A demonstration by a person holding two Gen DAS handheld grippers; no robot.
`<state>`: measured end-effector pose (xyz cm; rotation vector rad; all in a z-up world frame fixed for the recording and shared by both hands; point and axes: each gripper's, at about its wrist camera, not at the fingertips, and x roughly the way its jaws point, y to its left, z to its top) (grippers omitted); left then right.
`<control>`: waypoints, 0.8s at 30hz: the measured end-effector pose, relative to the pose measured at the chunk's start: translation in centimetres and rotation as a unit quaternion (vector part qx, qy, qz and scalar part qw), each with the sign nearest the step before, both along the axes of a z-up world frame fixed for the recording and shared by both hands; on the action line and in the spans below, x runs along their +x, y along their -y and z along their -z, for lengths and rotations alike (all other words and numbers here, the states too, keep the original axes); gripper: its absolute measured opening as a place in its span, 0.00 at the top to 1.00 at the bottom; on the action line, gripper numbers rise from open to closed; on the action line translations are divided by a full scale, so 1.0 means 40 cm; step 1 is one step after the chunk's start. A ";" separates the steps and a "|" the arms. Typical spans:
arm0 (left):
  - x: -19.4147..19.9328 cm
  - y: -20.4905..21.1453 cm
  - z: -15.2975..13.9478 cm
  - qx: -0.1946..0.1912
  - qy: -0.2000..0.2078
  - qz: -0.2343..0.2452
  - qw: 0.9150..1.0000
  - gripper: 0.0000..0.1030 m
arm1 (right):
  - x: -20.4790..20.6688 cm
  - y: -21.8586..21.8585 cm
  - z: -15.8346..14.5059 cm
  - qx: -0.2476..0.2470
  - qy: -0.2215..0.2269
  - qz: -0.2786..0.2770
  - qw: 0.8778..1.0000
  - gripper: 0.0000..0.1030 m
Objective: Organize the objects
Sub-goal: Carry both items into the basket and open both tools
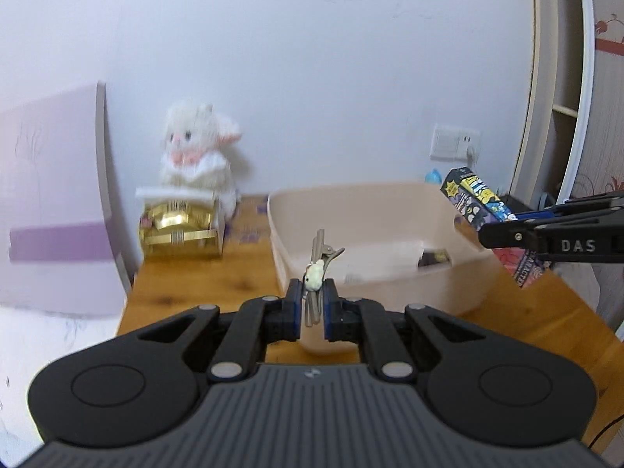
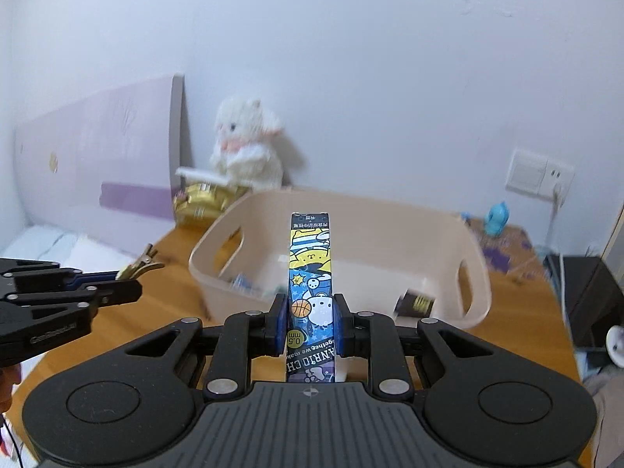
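L gripper point(image 1: 312, 304) fingers closed on hair clip point(image 1: 316, 273), held above near rim of bin point(image 1: 374, 210). R gripper point(image 2: 310, 327) fingers clamped on pen box point(image 2: 310, 273), w/ box pointing fwd over bin's near wall. Bin sits on desk point(image 1: 187, 292); plush point(image 1: 199, 148) behind.

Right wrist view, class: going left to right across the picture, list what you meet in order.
Left gripper holding a hair clip → plush toy → pen box in the right gripper → wall socket.
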<state>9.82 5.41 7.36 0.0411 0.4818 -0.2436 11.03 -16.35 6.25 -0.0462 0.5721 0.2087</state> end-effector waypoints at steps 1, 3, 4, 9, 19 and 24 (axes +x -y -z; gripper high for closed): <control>0.008 0.008 -0.013 0.003 0.007 0.001 1.000 0.89 | 0.007 0.006 -0.007 0.001 0.005 0.003 1.000 0.80; 0.027 0.024 -0.038 0.005 0.017 0.002 1.000 0.89 | 0.027 0.024 -0.021 0.004 0.015 0.013 1.000 0.80; 0.041 0.034 -0.047 0.006 0.020 0.003 1.000 0.89 | 0.041 0.032 -0.026 0.004 0.019 0.018 1.000 0.80; 0.124 0.095 -0.069 0.016 0.022 0.004 1.000 0.89 | 0.101 0.078 -0.043 -0.004 0.031 0.049 0.998 0.80; 0.308 0.225 0.013 0.039 -0.039 -0.011 0.998 0.89 | 0.263 0.179 0.038 -0.005 -0.042 0.100 0.994 0.80; 0.357 0.267 0.074 0.061 -0.083 -0.014 0.995 0.88 | 0.308 0.179 0.099 -0.041 -0.072 0.112 0.990 0.80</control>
